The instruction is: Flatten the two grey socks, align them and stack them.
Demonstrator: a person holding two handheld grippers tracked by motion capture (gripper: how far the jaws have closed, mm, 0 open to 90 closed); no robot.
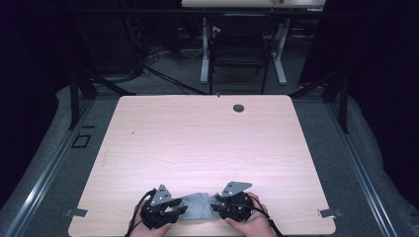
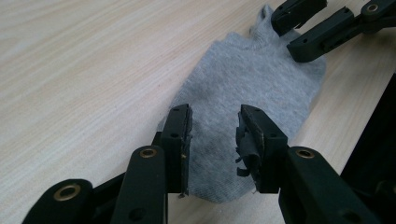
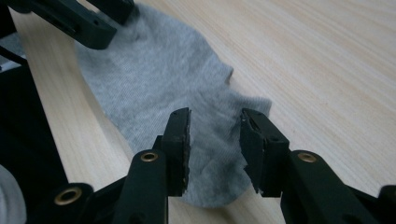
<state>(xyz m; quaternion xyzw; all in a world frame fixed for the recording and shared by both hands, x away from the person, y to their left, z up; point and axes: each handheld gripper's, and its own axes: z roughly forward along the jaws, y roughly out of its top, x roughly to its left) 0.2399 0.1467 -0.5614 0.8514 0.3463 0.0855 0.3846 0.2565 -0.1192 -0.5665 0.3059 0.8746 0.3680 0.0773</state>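
The sock (image 2: 247, 88) is soft grey knit cloth, matt and faintly fuzzy, with a fine ribbed weave and a few shallow wrinkles. Under it, the table (image 1: 197, 138) is pale wood-grain laminate, smooth with a low sheen; at 12 o'clock sits a dark round plastic-looking cap (image 1: 238, 107). The left gripper (image 2: 214, 140) is matt black plastic with brass-coloured rivets, its rubbery pads frayed and ragged. The right gripper (image 3: 215, 140) has the same matt black finish, pads torn at the edges. Both carry dull grey metal plates on top.
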